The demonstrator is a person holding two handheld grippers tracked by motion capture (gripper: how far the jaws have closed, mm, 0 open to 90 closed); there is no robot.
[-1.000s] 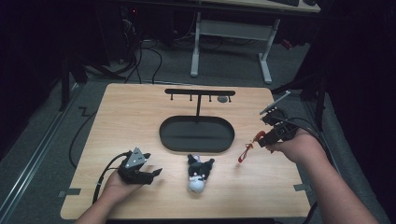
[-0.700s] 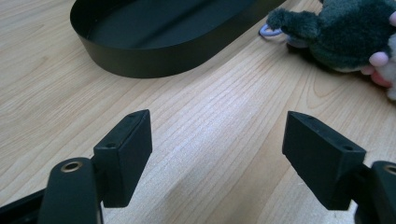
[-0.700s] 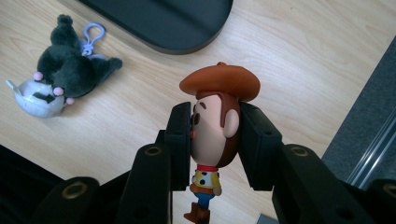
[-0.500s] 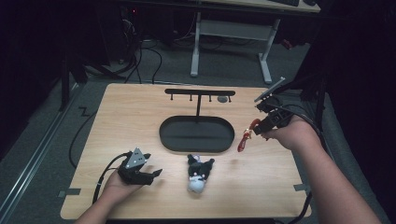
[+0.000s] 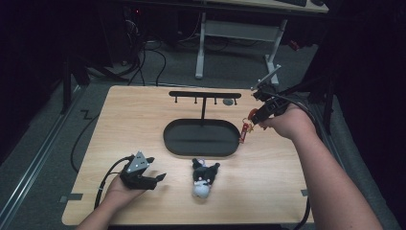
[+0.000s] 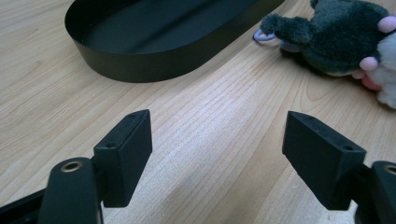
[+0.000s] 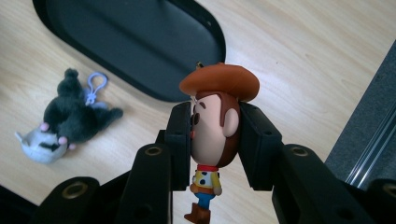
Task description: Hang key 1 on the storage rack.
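My right gripper [image 7: 215, 144] pinches the cowboy figure [image 7: 215, 121] by its head. I've lifted it off the table toward the rack's hooks [image 5: 205, 95], tray [image 5: 201, 149] just below. My left gripper [image 6: 233, 163] rests spread near the plush [image 6: 345, 39].

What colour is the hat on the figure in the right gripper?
Orange-brown; the cowboy figure's hat shows best in the right gripper view.

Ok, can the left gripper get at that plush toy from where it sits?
Probably yes: the left gripper is open with bare table between it and the plush toy, and the right gripper is far off, holding the cowboy figure.
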